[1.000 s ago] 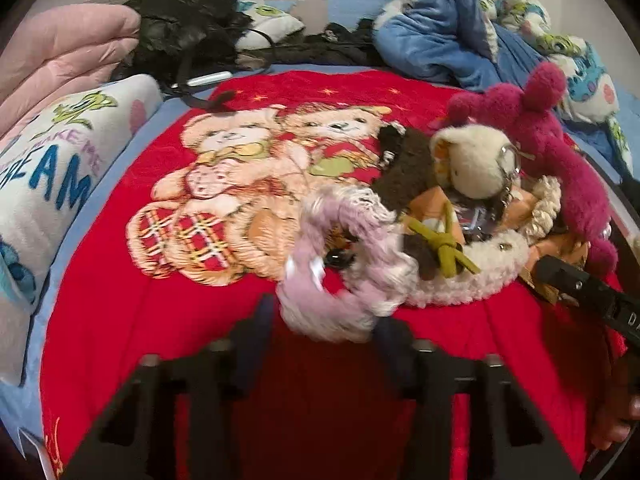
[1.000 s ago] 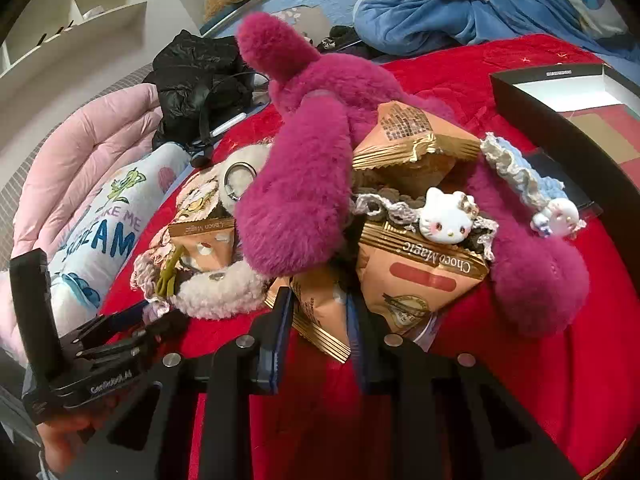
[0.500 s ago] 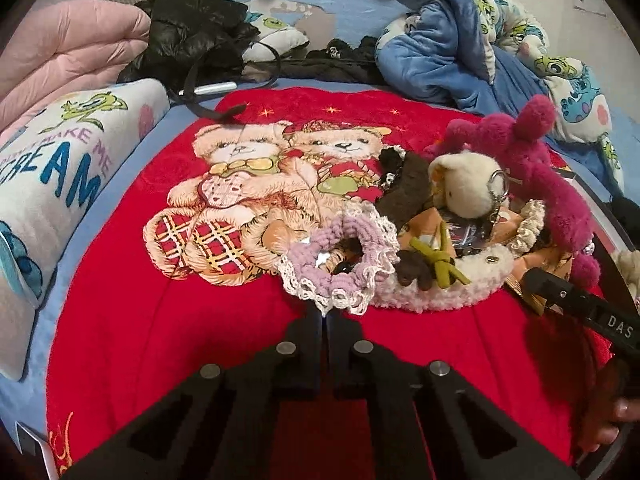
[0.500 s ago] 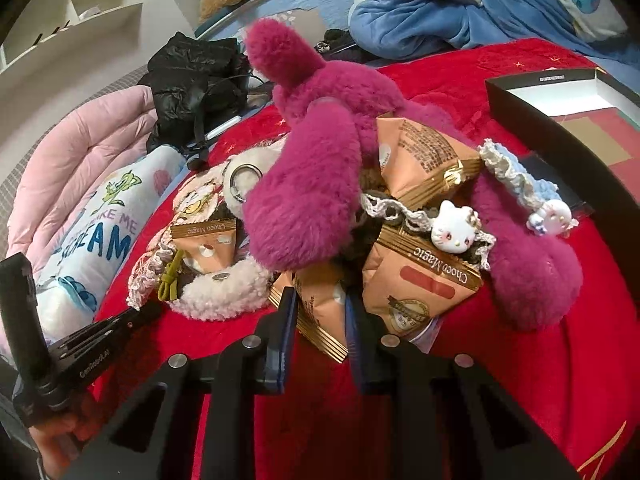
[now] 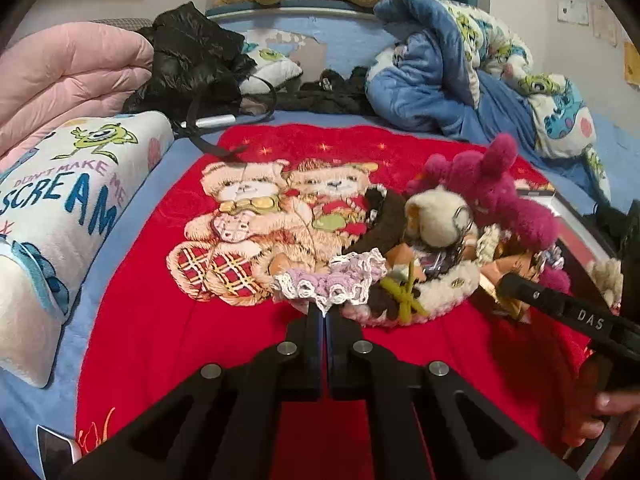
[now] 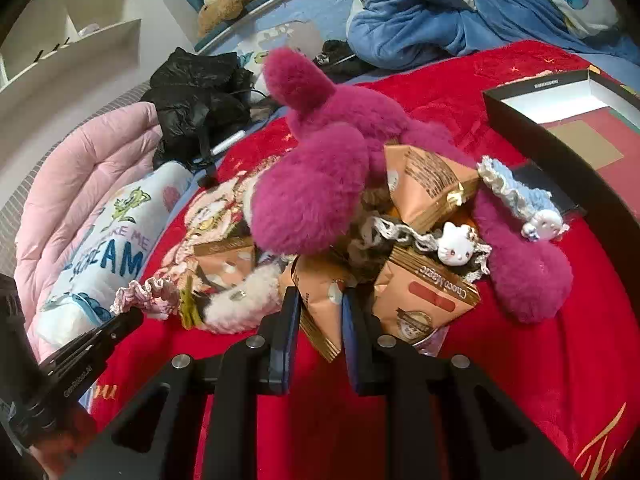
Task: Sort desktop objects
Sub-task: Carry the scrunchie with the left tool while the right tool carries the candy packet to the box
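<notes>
Lilac scrunchie (image 5: 334, 280) with white lace edging sits at the near-left edge of a heap of small things on a red blanket (image 5: 168, 332). The left gripper (image 5: 323, 312) is fully closed, tips pinching the lace hem; the rest of the scrunchie sags onto the heap. In the right wrist view the same scrunchie (image 6: 142, 294) shows pinkish at the heap's left end.

Right gripper (image 6: 318, 304) is clamped on a corner of a tan snack packet (image 6: 320, 300), pads pressing both sides, jaws narrowly apart and just now closing further. A second packet (image 6: 420, 300) lies just beside it, a third (image 6: 428, 184) behind.

Heap also holds a magenta plush toy (image 6: 320, 184) draped over the packets, a white fleecy band (image 5: 436, 300) with an olive bow, a cream pompom with a key ring (image 5: 436, 216), a grey lace scrunchie with a white cat charm (image 6: 454, 246), and a pale blue scrunchie (image 6: 516, 196) to the right.

Surface: a bed. The red blanket carries a two-bear print (image 5: 272, 224) and lies over a blue sheet. A cartoon-print pillow (image 5: 60, 208) and a pink quilt (image 5: 68, 76) are at left, a black jacket (image 5: 192, 56) is behind, and a rumpled blue blanket (image 5: 432, 80) is at back right. An open black box (image 6: 560, 120) stands at the far right. White shelves are at upper left in the right view.

Hard to tell: what lies beneath the plush toy; the box is cut off by the frame. Only fingertips of the person's hand (image 5: 612, 408) show.
</notes>
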A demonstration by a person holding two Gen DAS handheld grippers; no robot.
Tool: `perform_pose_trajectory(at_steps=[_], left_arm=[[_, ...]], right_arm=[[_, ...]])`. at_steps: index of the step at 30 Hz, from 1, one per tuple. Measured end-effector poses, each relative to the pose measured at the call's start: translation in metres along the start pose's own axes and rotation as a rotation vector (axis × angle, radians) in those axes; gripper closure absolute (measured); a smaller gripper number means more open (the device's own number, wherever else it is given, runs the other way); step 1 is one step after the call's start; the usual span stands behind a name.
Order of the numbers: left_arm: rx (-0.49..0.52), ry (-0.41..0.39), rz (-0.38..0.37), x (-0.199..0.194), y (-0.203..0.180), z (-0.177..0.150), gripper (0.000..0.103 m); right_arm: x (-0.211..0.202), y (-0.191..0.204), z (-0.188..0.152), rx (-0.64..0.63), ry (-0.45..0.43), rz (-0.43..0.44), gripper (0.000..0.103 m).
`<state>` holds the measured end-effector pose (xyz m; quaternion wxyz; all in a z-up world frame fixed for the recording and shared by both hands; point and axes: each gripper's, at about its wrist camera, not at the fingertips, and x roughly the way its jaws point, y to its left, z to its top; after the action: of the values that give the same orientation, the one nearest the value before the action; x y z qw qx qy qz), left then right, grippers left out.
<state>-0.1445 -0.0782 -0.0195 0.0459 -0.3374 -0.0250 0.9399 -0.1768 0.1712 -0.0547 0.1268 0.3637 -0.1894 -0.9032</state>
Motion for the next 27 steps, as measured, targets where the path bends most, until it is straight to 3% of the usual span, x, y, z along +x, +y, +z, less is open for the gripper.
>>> perform_pose_trajectory(at_steps=[6, 12, 20, 27], left_arm=[[0.003, -0.026, -0.023, -0.014, -0.01, 0.004, 0.102], [0.013, -0.024, -0.098, -0.014, -0.037, 0.006, 0.102], [0.059, -0.044, -0.207, -0.023, -0.113, 0.009, 0.102], [0.079, -0.03, -0.284, -0.025, -0.171, 0.005, 0.102]], right_arm=[[-0.013, 0.001, 0.0, 0.012, -0.023, 0.019, 0.083], [-0.032, -0.004, 0.002, 0.034, -0.052, 0.047, 0.083], [-0.06, -0.006, 0.002, -0.013, -0.077, 0.024, 0.083], [-0.103, -0.041, 0.003, 0.001, -0.115, -0.043, 0.083]])
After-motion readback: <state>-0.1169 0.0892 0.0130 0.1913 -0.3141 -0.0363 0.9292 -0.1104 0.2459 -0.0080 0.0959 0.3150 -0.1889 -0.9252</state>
